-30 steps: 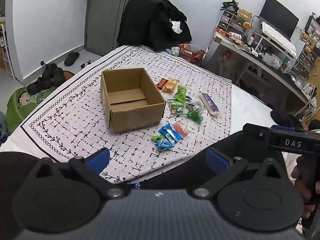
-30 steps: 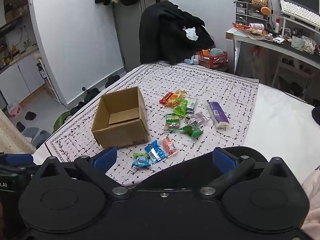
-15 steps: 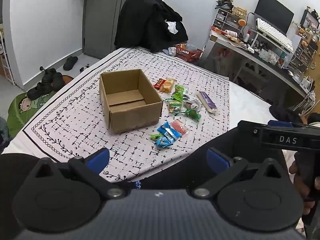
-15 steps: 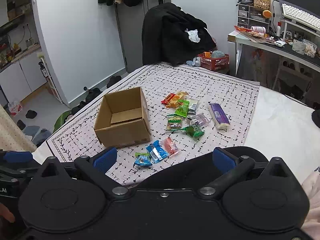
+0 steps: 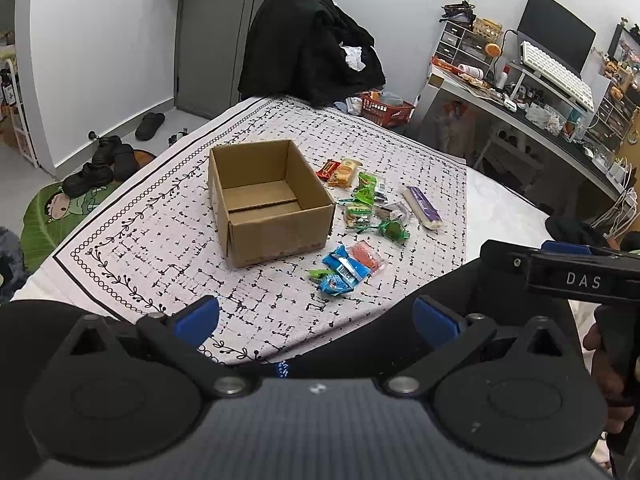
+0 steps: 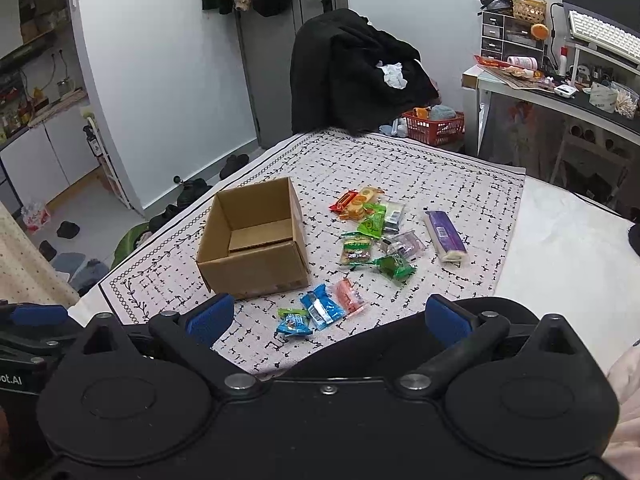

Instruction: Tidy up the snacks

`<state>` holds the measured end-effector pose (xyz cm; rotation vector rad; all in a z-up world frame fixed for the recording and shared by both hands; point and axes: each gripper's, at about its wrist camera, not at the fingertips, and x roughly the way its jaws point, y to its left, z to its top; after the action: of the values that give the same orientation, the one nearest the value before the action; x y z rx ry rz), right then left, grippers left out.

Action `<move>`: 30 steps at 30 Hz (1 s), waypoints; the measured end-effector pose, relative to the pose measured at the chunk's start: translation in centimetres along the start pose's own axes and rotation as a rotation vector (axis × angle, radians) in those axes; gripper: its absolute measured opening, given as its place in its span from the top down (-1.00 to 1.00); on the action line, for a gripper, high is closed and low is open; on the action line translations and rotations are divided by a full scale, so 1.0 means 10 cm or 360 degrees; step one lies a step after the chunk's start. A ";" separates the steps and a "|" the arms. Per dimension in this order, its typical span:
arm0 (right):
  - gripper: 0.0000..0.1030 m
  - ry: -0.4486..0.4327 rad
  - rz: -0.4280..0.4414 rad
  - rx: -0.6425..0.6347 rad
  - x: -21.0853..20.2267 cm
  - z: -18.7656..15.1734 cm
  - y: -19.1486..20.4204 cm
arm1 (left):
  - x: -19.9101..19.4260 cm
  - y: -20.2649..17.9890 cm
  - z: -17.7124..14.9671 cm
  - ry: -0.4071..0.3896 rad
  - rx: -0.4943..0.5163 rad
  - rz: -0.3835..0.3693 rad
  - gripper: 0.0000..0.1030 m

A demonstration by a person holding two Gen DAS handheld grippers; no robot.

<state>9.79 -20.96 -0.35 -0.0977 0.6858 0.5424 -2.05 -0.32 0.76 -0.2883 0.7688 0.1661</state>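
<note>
A white cloth printed with black dashes and a leafy border (image 5: 280, 128) covered a bed, with bare white mattress (image 6: 560, 248) showing to its right. On the cloth stood an open, empty brown cardboard box (image 5: 268, 204), flaps folded down inside. Just to its right lay a loose scatter of wrapped snacks (image 6: 372, 236): red and orange packets farthest back, green ones in the middle, a long purple-wrapped bar (image 6: 445, 235) at the right edge, and blue and pink-orange sachets (image 5: 346, 266) nearest, by the box's front corner. None sat in the box.

Behind the bed a chair was heaped with black clothing (image 6: 352, 76), a red plastic basket (image 6: 434, 126) stood on the floor, and a cluttered tabletop (image 5: 520, 100) carried a white keyboard and dark monitor. Dark shoes (image 5: 100, 168) lay by the wall.

The left gripper (image 5: 316, 316) and right gripper (image 6: 326, 318) both hung low at the near edge of the cloth, well short of the snacks, their blue-tipped fingers (image 6: 210, 318) spread wide with nothing between them. A hand gripped the right gripper's handle, seemingly, at the left camera's right edge.
</note>
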 end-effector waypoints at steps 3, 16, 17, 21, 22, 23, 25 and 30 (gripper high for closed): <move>-1.00 -0.0001 0.0009 -0.0007 0.00 0.01 0.01 | -0.02 -0.01 0.01 -0.0005 0.0004 0.0013 -1.00; -1.00 -0.0013 0.0007 -0.0022 -0.01 0.02 0.02 | -0.04 -0.02 0.00 -0.0015 0.0004 0.0005 -1.00; -1.00 -0.0013 0.0008 -0.0022 -0.01 0.03 0.02 | -0.04 -0.02 0.00 -0.0015 0.0005 0.0003 -1.00; -1.00 -0.0014 0.0008 -0.0023 -0.01 0.02 0.02 | -0.05 -0.03 -0.02 -0.0016 0.0008 0.0001 -1.00; -1.00 -0.0014 0.0009 -0.0024 -0.01 0.03 0.02 | -0.05 -0.04 -0.02 -0.0017 0.0008 0.0000 -1.00; -1.00 -0.0015 0.0008 -0.0024 -0.02 0.03 0.02 | -0.05 -0.04 -0.02 -0.0018 0.0007 -0.0001 -1.00; -1.00 -0.0015 0.0008 -0.0024 -0.02 0.03 0.02 | -0.05 -0.05 -0.02 -0.0021 0.0004 -0.0001 -1.00; -1.00 -0.0015 0.0009 -0.0026 -0.02 0.03 0.02 | -0.06 -0.05 -0.02 -0.0024 0.0000 -0.0003 -1.00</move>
<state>9.75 -20.80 0.04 -0.1084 0.6726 0.5536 -2.48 -0.90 1.11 -0.2876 0.7532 0.1666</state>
